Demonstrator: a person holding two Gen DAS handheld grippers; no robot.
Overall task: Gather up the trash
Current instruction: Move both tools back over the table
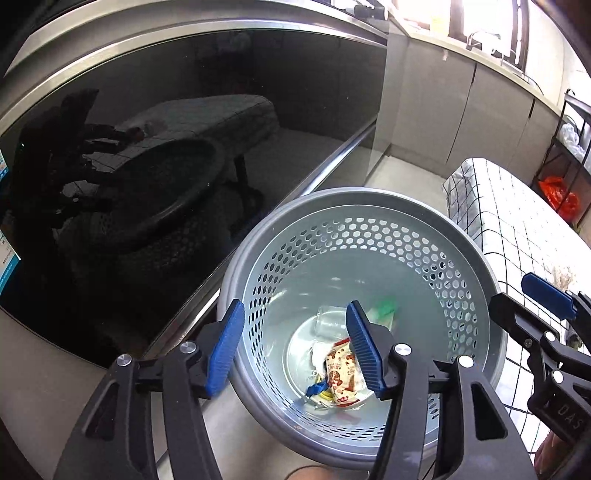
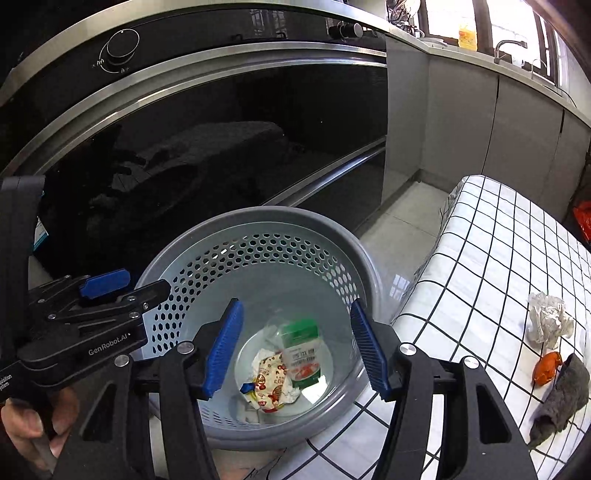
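Both the left gripper (image 1: 295,347) and right gripper (image 2: 295,347) hang open and empty over the gray bin (image 2: 192,236), while right of it the crumpled paper (image 2: 548,321), probably light and squishy, wants a gentle middle pinch.

Daylight pours in from the window (image 2: 517,22) at the upper right of both views, blown out to white glare there. The glossy black oven door (image 1: 184,147) stays dark and mirrors the room dimly. Soft sheen lies on the floor tiles (image 2: 399,288). Fisheye bending curves straight edges and blackens the corners; focus is mostly sharp, and only the green carton (image 1: 384,308) is smeared
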